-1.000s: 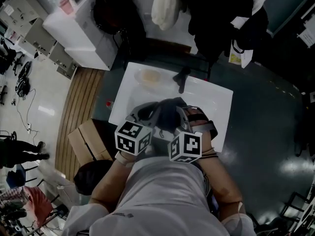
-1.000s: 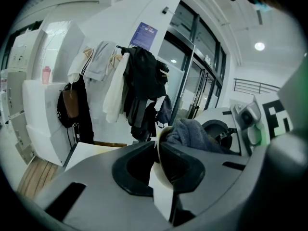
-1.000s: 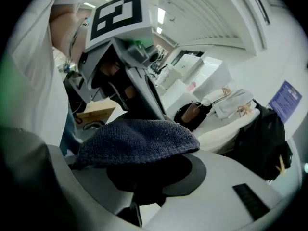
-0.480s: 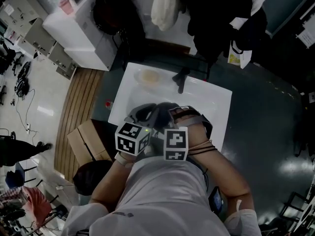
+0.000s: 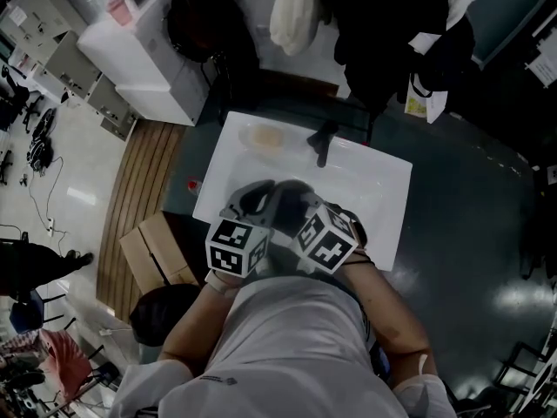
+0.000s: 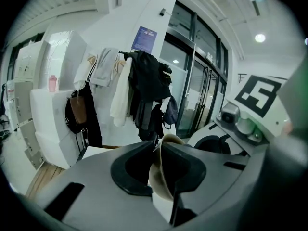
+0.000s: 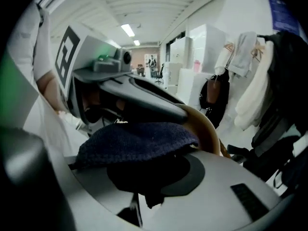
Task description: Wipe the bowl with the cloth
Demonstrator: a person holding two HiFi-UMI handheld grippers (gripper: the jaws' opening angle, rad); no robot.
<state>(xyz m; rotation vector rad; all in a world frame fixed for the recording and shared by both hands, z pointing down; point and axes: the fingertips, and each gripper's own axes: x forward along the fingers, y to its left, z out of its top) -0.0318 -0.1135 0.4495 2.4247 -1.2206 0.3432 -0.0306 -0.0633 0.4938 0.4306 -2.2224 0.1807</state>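
So, quick count: two grippers, one bowl, one cloth. Both grippers sit close together at lower centre of the head view, over the near part of the white table [image 5: 383,177], and each one's marker cube (left cube [image 5: 237,246], right cube [image 5: 329,239]) faces up at the camera. The left gripper [image 6: 160,153] is clamped on the rim of the cream-coloured bowl [image 6: 162,174]. In its own view the bowl's wall stands on edge right in the slot between the two dark pads, centre of the frame. The right gripper [image 7: 144,177] is pinching the dark blue knitted cloth [image 7: 134,143], which bunches up over its jaws and spreads toward the left of that frame. The bowl's tan rim curves just behind the cloth, right of centre, and the cloth looks pressed up against it, though I can't make out the exact contact spot. Further back on the table, toward the upper middle of the head view, there's one tan dish-like thing [image 5: 264,138] and one dark object [image 5: 321,140] just beside it, neither touched. Past the table's far edge several coats [image 6: 144,97] hang in a row, some pale, some dark.
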